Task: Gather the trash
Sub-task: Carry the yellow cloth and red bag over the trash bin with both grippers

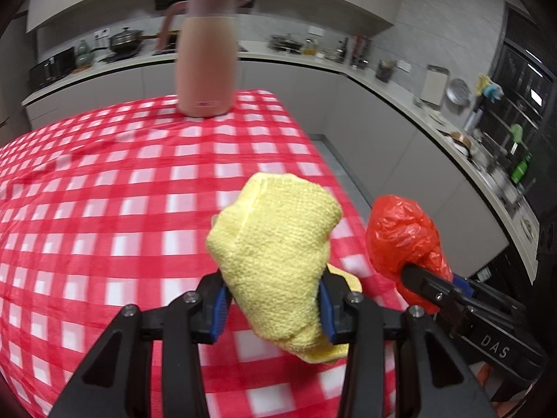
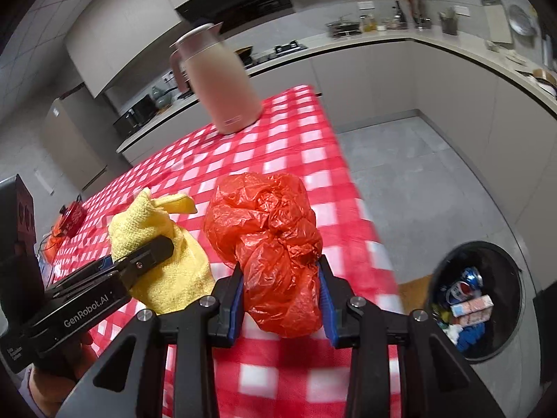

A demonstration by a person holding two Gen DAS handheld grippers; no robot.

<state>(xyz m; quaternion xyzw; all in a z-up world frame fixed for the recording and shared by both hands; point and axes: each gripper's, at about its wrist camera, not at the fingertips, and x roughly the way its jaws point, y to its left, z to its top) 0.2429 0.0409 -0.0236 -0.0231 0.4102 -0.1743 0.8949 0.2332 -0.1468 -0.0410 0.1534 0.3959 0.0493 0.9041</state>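
Left tool (image 1: 275, 308) clamped on a yellow cloth (image 1: 275, 261), held up over the red-checked surface (image 1: 104, 209). Right tool (image 2: 280, 297) clamped on a crumpled red plastic bag (image 2: 271, 240), also lifted above the surface, just beside the cloth. Pink jug (image 1: 207, 55) stands upright at the far end. Bin (image 2: 477, 299) on the floor right of the surface, cans and cartons inside.
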